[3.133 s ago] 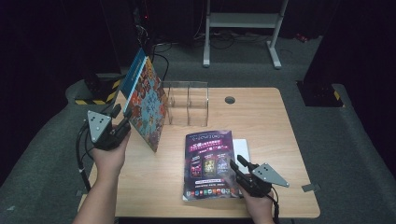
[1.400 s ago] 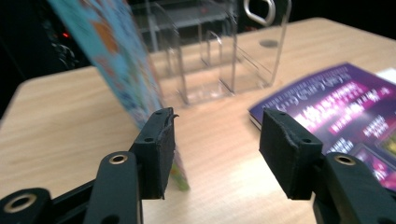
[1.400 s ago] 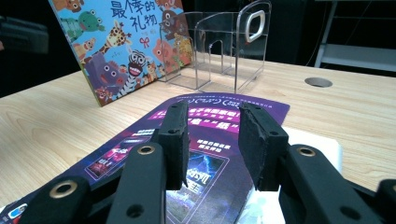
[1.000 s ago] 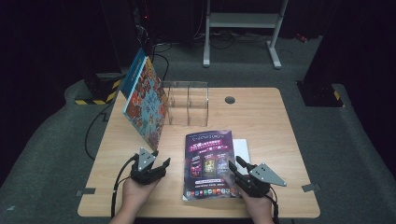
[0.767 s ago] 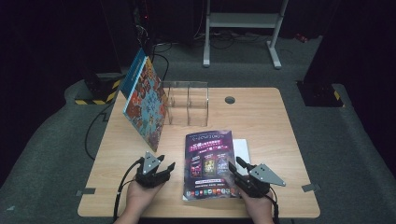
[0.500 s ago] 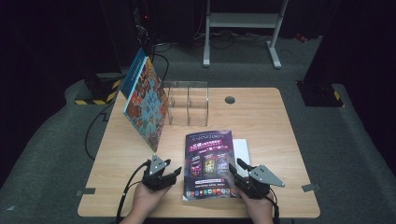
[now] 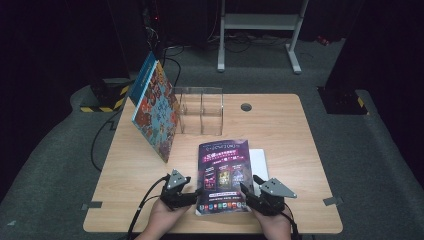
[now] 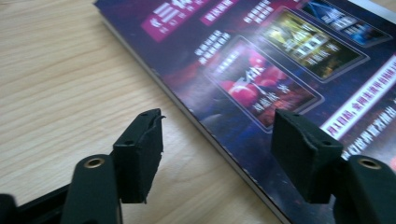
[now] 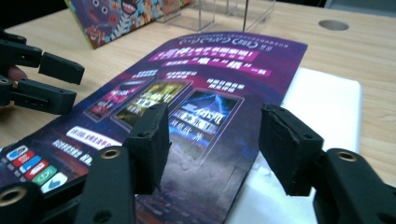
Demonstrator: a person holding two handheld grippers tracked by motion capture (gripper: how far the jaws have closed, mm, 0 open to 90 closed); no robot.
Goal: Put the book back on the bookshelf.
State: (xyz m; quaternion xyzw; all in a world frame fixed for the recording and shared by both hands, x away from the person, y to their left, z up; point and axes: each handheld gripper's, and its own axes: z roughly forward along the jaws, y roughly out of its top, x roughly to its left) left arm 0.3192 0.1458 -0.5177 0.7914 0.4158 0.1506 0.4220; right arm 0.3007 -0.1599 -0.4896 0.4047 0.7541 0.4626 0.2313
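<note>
The glossy purple printed magazine (image 7: 223,172) lies flat at the table's near edge, over a white sheet (image 7: 259,165); the high view has the left gripper (image 7: 195,194) and right gripper (image 7: 246,196) flanking its bottom corners, nothing lifted yet; left gripper view: jaws just widened, straddling the magazine's edge (image 8: 219,140), pinching nothing; right gripper view: jaws likewise just opened, empty above the cover (image 9: 205,93); whether the sheet is perhaps a second booklet is unclear.
</note>
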